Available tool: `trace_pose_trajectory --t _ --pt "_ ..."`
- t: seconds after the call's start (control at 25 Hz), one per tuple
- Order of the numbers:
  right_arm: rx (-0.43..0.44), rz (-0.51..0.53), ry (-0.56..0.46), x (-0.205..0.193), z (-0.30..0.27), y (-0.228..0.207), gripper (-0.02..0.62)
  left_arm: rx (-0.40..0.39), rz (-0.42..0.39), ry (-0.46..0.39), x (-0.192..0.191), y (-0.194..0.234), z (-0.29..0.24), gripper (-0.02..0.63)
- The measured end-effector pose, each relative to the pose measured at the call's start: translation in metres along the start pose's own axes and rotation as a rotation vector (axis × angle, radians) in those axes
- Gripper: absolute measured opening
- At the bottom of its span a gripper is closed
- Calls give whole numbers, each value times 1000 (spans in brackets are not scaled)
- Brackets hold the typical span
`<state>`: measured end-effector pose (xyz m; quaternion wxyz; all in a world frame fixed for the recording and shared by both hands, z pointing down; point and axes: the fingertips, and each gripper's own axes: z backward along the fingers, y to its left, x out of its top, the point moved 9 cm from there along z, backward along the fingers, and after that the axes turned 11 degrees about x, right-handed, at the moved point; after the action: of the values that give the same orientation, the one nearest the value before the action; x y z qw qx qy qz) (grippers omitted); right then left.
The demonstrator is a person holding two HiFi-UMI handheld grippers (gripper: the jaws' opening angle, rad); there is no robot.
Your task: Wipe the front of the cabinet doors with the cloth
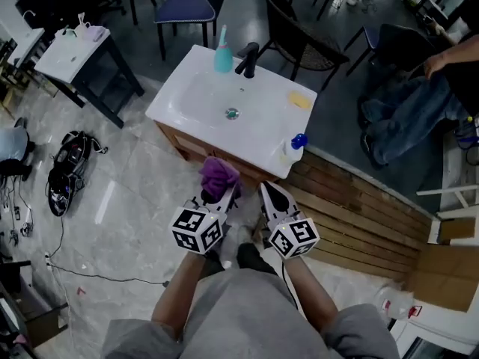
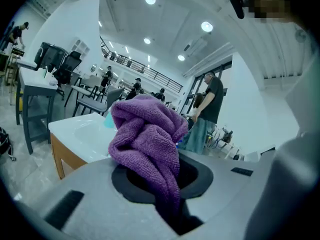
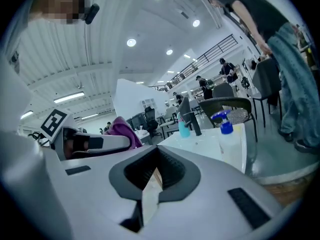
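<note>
One purple cloth (image 1: 218, 175) is bunched between the jaws of the left tongs (image 1: 221, 193), which are clamped on it; a fold rises above the jaws and a tail hangs down through the gap between them. Seen from the head, the cloth sits just past the near edge of the white counter (image 1: 196, 88), in front of the wooden cabinet (image 1: 178, 144) under it. Whether it touches the wood cannot be told. The right tongs (image 1: 267, 189) lie at the cloth's 3 o'clock, just beside the left ones and pointing the same way. Their jaws are drawn together to a thin slit and hold nothing.

On the counter, the drain (image 1: 232, 113) lies in the middle of the basin. A black tap (image 1: 248, 59) stands at the far rim, at 12 o'clock, with a teal bottle (image 1: 223, 54) just beside it at its 9 o'clock. A yellow sponge (image 1: 301, 99) lies toward 2 o'clock, and a white pump bottle (image 1: 293, 147) with a blue head stands at the near corner, toward 4 o'clock.

Beyond the cabinet, a strip of wooden planks (image 1: 359, 208) runs over the floor at 3 o'clock. A person in jeans (image 1: 404, 111) is at 2 o'clock, chairs (image 1: 187, 6) stand at 12 o'clock, and a black bag (image 1: 67, 163) lies on the floor at 9 o'clock.
</note>
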<state>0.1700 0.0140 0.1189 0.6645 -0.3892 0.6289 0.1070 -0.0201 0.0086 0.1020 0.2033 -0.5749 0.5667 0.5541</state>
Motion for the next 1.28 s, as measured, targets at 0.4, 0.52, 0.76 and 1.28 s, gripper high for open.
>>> trace_pose_trajectory --t 0.4,0.52,0.76,1.28 --pt "30 128 -110 68 -9 35 11 -60 -182 -158 72 -31 24 72" --pt "31 198 -119 77 -12 45 11 -61 -228 -195 83 -33 31 72" --pt "41 265 -134 85 -24 59 9 -53 -259 -226 91 -25 36 72" --pt "54 246 -177 85 -39 62 9 -47 -295 -232 95 -7 38 74"
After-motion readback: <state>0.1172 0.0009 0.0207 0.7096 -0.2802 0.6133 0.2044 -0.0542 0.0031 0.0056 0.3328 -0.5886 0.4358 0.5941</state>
